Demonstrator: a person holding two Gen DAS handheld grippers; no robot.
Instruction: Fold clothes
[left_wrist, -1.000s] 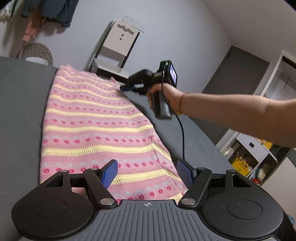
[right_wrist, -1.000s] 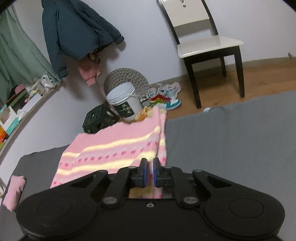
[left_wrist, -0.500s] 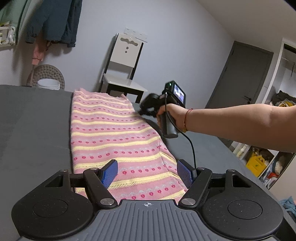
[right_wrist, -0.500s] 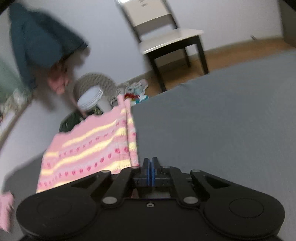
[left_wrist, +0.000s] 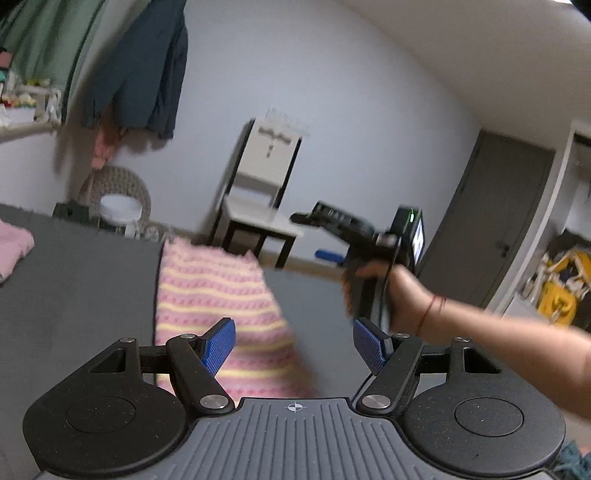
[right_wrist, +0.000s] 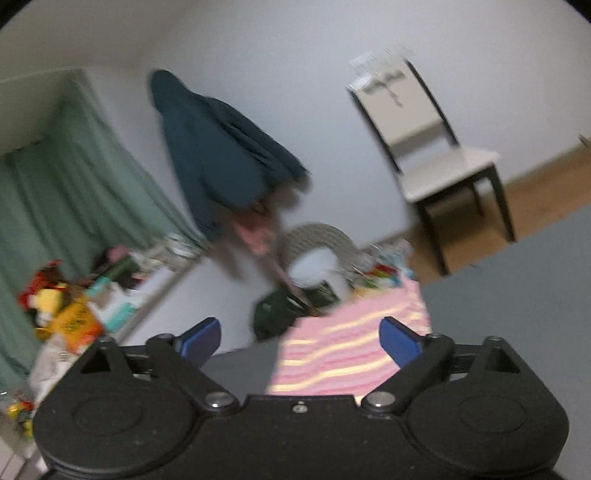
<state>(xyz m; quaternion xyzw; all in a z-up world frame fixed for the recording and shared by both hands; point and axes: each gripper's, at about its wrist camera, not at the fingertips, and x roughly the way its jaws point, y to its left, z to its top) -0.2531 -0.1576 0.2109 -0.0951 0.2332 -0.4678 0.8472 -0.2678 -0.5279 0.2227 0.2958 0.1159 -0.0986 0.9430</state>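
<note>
Sweater (left_wrist: 218, 295), pink with yellow stripes, lies flat along the grey bed (left_wrist: 74, 288), reaching its far edge. Left gripper (left_wrist: 295, 345) hovers above the near hem, fingers spread wide, empty. Right gripper (right_wrist: 299, 339) is likewise wide apart and empty, probably between grasps.

My sweater (left_wrist: 218, 291) lies flat on the bed (left_wrist: 74, 280); a chair (left_wrist: 258, 206) stands beyond its far end, a bucket (left_wrist: 120, 214) farther left.
</note>
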